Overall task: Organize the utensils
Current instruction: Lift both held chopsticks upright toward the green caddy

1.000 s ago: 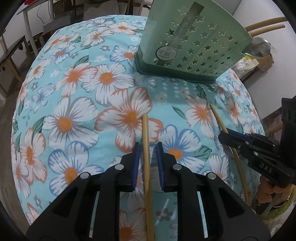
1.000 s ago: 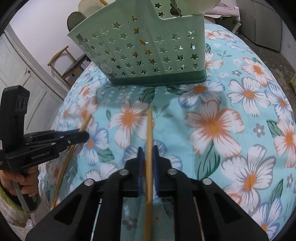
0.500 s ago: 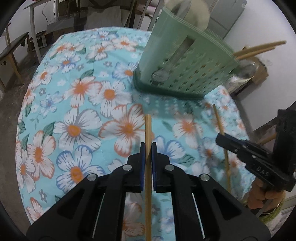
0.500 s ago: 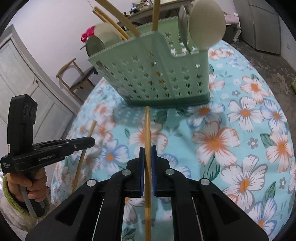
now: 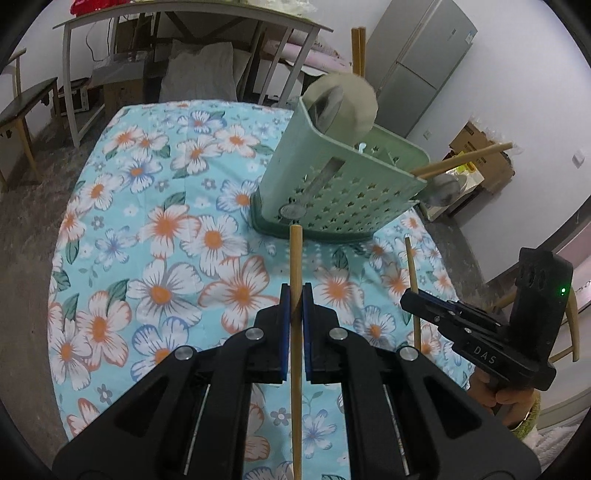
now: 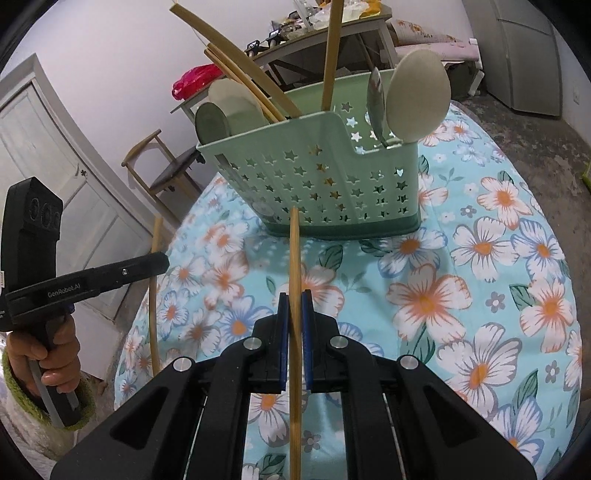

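My left gripper (image 5: 295,291) is shut on a bamboo chopstick (image 5: 296,254), held above the floral tablecloth (image 5: 166,229) and pointing at the green star-punched utensil basket (image 5: 343,192). My right gripper (image 6: 294,306) is shut on a second chopstick (image 6: 294,251), which also points at the basket (image 6: 325,184). Each gripper shows in the other's view: the right gripper (image 5: 404,297) with its chopstick (image 5: 410,266), the left gripper (image 6: 164,258) with its chopstick (image 6: 155,266). The basket holds spoons (image 6: 417,99) and several chopsticks (image 6: 332,55).
The table's near right edge drops off beside the right hand (image 5: 495,395). A wooden chair (image 6: 162,166) and a white door (image 6: 48,155) stand beyond the table, as do a metal-legged table (image 5: 184,22), a fridge (image 5: 417,62) and cardboard boxes (image 5: 480,151).
The left jaws have closed onto their chopstick. Both grippers have risen, lifting the chopsticks off the cloth, so the basket's open top and contents now show.
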`<state>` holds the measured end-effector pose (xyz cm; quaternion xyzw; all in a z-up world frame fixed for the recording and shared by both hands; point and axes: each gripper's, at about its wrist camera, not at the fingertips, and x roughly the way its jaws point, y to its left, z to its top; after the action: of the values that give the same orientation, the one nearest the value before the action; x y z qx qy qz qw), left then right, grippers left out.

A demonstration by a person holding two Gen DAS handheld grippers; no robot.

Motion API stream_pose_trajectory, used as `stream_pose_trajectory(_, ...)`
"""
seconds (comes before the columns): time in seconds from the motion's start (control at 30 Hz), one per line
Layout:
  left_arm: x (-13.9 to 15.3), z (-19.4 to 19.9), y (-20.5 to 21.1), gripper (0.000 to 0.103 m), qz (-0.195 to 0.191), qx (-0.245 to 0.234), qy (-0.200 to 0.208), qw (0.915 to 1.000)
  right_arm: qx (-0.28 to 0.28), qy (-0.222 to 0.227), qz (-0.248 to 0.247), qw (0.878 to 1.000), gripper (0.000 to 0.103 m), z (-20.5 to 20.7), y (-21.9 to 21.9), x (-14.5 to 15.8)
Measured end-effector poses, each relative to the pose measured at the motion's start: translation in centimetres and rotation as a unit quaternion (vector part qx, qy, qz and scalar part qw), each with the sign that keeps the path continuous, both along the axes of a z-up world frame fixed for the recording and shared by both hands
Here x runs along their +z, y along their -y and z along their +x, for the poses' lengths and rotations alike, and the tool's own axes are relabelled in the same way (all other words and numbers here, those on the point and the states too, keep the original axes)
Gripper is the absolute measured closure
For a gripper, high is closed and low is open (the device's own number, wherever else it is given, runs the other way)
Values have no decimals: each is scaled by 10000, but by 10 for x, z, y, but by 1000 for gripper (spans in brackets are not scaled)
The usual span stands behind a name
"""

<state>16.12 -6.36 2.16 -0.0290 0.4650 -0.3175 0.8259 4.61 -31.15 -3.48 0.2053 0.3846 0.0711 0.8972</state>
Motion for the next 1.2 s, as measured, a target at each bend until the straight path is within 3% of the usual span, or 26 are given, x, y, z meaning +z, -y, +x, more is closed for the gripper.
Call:
stream_pose_trajectory(0.87,39,-5,2,99,-227,4,585,9980,-7,240,65,9997,96,-4,1,19)
stream_pose_trajectory(1.03,61,-6,6,99,-384,-30,910,9951,-60,277,60,9996,96,-5,5,22)
stream_pose_trajectory(1.2,101,-4,13,99,-746,-41,1468,9863,-120,307,64,9994,96,-7,10,24)
